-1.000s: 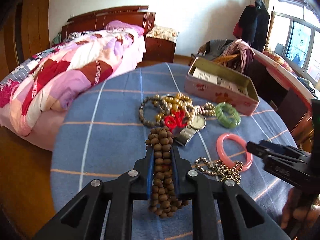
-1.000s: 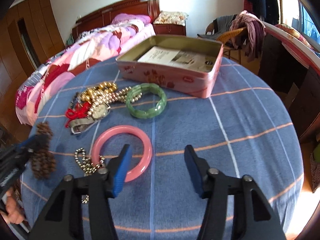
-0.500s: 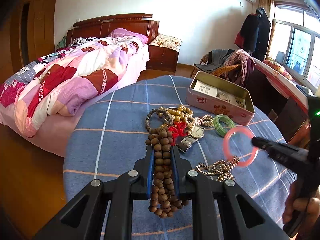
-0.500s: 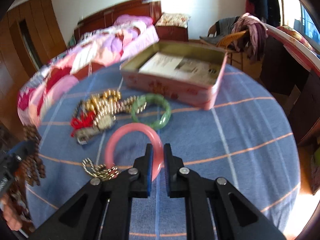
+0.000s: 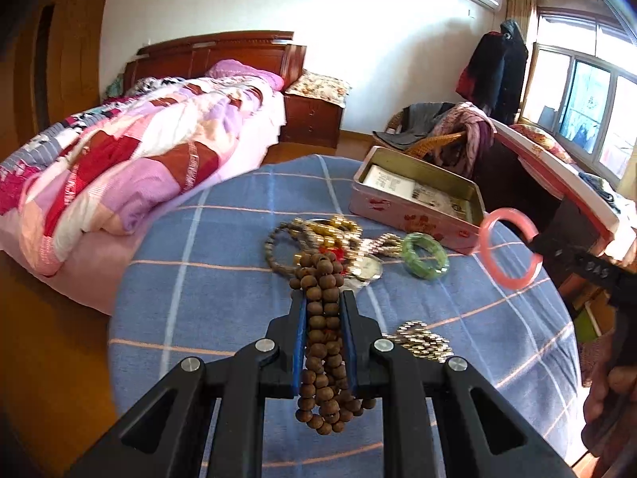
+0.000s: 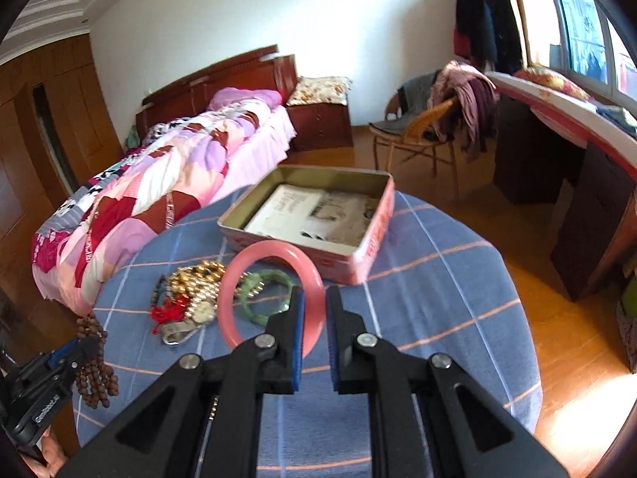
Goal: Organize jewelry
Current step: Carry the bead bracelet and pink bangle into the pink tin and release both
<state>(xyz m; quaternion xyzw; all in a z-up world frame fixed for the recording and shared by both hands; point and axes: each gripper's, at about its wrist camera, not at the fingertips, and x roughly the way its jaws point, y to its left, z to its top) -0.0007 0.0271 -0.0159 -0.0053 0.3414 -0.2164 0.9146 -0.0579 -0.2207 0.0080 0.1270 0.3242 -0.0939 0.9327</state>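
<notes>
Beads first: through the left wrist camera I see my left tool (image 5: 323, 306) clamped on the wooden bead string (image 5: 324, 334), lifted above the bench (image 5: 223, 279). Through the right, my right tool (image 6: 314, 302) grips the pink bangle (image 6: 270, 290), raised near the open tin (image 6: 314, 215).

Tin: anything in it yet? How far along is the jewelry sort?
Nothing stowed: the tin holds only papers. In hand: left gripper clamps the wooden beads; right gripper holds the pink bangle aloft. Left on the table: green bangle, watch, silver chain, gold beads.
</notes>
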